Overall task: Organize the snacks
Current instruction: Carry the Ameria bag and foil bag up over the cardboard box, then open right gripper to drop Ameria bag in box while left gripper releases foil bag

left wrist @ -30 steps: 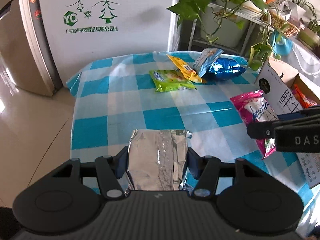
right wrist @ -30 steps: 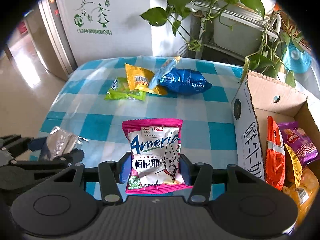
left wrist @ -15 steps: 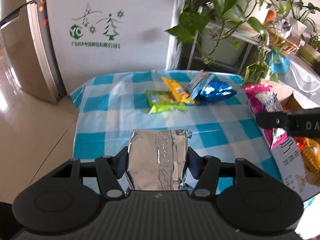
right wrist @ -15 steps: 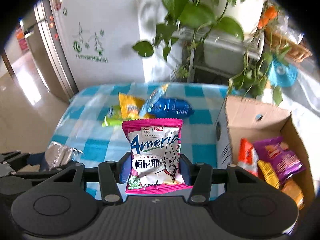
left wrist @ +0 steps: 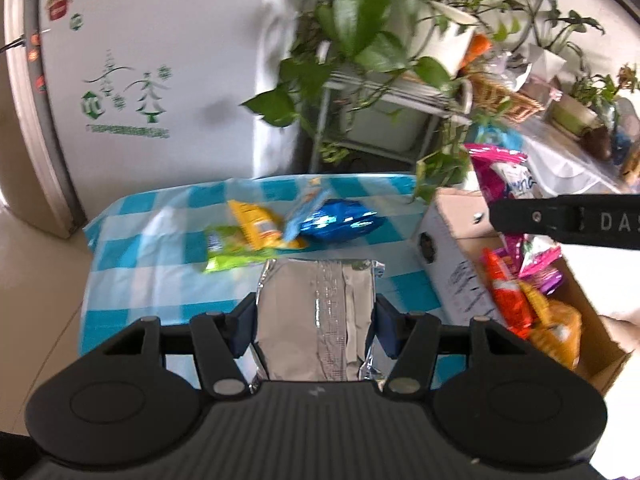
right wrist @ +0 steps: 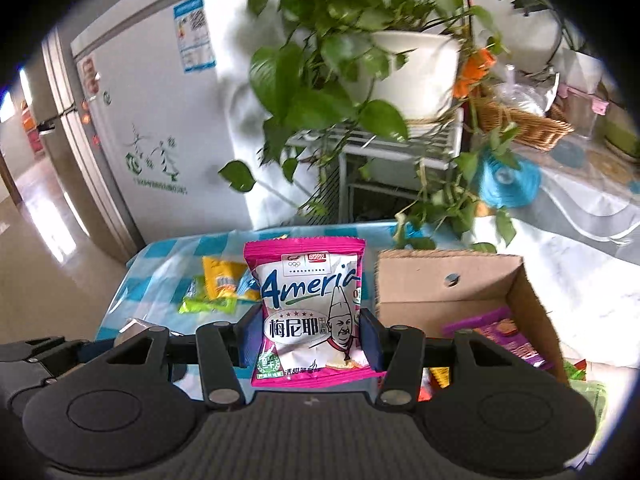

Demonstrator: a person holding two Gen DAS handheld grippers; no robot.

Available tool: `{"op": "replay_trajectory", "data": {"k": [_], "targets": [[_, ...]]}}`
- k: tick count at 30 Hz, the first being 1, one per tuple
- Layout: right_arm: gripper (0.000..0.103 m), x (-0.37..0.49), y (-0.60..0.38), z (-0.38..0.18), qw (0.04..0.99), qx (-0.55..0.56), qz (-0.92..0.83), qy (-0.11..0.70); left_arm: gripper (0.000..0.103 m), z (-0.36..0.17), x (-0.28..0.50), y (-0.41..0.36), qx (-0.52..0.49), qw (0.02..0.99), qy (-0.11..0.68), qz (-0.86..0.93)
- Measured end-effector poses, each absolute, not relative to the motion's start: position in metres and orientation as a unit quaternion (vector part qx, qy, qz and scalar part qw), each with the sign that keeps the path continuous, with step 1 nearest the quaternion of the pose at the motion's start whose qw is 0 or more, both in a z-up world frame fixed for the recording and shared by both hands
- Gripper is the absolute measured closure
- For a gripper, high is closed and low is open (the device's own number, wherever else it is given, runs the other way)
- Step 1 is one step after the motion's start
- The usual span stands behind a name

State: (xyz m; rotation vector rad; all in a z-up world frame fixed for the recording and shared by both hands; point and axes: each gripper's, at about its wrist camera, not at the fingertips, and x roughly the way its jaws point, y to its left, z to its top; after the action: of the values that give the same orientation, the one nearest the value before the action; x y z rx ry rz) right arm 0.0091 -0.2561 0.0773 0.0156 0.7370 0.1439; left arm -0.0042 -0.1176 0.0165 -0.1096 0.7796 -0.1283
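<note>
While the left gripper (left wrist: pixel 316 316) clamps a silver foil packet (left wrist: pixel 318 320) above the checked tablecloth (left wrist: pixel 160 280), the right gripper (right wrist: pixel 304 332) pinches a pink Ameria snack bag (right wrist: pixel 306 304) upright just beside the cardboard box (right wrist: pixel 444 280).

Near me the checked surface (left wrist: pixel 160 280) lies bare, so my left tool (left wrist: pixel 316 320) has open room there. Farther back a green packet (left wrist: pixel 228 252), a yellow packet (left wrist: pixel 256 228) and a blue packet (left wrist: pixel 340 222) crowd together. To the right the cardboard box (right wrist: pixel 440 280) stands open on top, though packets already fill its floor. Trailing plant leaves (right wrist: pixel 320 92) hang over the far edge.
</note>
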Motion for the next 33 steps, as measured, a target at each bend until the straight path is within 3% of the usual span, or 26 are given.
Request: {"op": "replay_trajectory", "data": {"k": [16,33], "targets": [[0.046,0.002,-0.345,0.101,0.943,0.086,0.023,0.320,0.045,0.042,0.006,-0.203,-0.046,0.920,0.360,-0.145],[0.046,0.003,-0.393,0.085,0.930,0.132,-0.019,0.343,0.045,0.024,0.009,-0.278,-0.036,0.896,0.391,-0.209]]}}
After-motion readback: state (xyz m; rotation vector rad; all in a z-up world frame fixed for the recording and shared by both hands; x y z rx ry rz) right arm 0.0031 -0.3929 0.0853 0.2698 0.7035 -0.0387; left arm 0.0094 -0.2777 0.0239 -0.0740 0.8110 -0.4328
